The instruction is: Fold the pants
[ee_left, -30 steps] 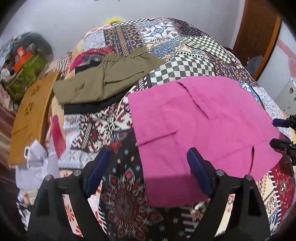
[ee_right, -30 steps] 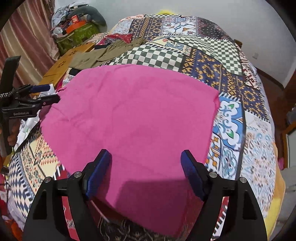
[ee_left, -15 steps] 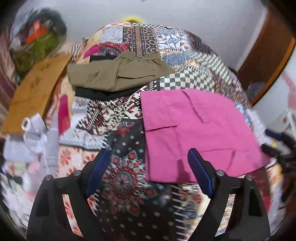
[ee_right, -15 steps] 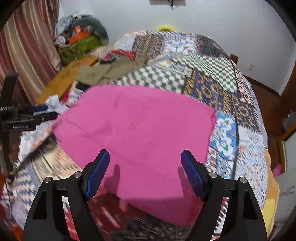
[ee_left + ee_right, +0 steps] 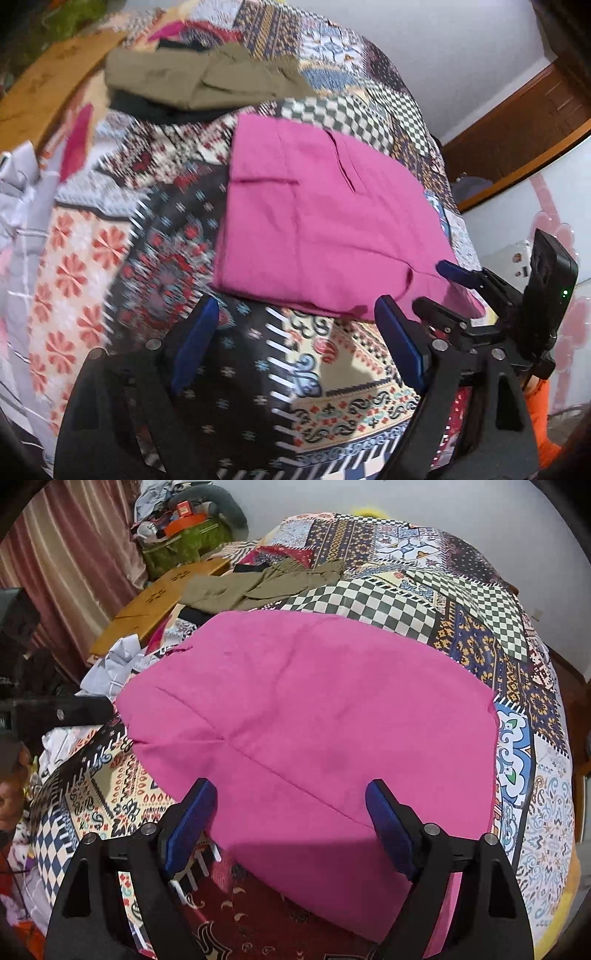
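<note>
Even, fairly bright indoor light falls from above. In the right wrist view the right gripper (image 5: 291, 823) throws a soft shadow on the near edge of the pink pants (image 5: 314, 720), and the picture is sharp. The left wrist view is smeared by motion blur, worst along the bedspread (image 5: 122, 258) at left. Both fisheye views bend the bed into a dome, with dark corners.
</note>
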### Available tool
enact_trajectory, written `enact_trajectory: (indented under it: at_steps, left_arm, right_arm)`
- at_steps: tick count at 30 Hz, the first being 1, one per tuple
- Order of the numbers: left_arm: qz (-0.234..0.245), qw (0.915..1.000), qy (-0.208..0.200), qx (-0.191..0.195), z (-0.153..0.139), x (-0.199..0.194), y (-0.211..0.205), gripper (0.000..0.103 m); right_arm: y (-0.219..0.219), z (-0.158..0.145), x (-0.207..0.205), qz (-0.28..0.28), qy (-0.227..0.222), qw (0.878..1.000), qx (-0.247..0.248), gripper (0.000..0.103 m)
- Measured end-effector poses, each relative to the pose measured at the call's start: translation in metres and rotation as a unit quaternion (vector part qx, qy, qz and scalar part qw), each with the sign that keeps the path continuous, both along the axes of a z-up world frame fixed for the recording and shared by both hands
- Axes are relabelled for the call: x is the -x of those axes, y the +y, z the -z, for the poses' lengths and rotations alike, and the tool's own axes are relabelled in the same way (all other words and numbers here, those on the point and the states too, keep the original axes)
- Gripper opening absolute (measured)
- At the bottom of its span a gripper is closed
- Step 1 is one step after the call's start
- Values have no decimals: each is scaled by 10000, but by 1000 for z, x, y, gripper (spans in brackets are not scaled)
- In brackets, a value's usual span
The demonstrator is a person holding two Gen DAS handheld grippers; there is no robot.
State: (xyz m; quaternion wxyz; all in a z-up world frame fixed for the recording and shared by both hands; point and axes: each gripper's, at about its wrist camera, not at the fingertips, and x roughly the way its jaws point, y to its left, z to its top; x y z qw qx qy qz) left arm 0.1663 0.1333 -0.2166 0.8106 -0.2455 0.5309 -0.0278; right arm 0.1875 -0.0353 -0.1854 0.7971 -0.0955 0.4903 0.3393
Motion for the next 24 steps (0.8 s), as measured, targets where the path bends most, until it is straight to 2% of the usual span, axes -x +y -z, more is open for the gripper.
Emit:
enact_trajectory:
  at_steps: [7, 10, 12, 14, 16, 17, 20, 22, 24]
  left_arm:
    - [-167, 9960, -56, 878, 14, -14, -1, 91]
    - [-287, 9936, -14, 1095, 17, -25, 4, 91]
    - [-314, 9937, 41, 1077, 17, -31, 4, 91]
    - [-341, 9959, 9, 836, 13, -37, 2, 84]
    - [-397, 9987, 29, 327, 11, -42, -2, 61]
    - [-416, 9989, 36, 191, 11, -43, -4, 58]
    - [-550, 9982, -42, 253, 11, -45, -1, 47]
    - [-577, 9980, -107, 246, 12, -48, 1, 35]
    - [-612, 9978, -175, 187, 12, -50, 1, 31]
  right_arm:
    - [-4, 3, 0, -29, 112, 9998, -165, 86]
    - [-1, 4, 0, -44, 121, 9998, -162, 86]
    - [-1, 4, 0, -41, 111, 9998, -171, 86]
    - [-2, 5, -1, -46, 127, 9997, -202, 86]
    - [-3, 6, -1, -46, 145, 9996, -236, 86]
    - [-3, 6, -2, -46, 150, 9996, -249, 86]
    - [-5, 6, -2, -58, 158, 9995, -276, 86]
    - [-5, 7, -1, -66, 158, 9994, -305, 86]
    - [-6, 7, -1, -62, 155, 9993, -323, 87]
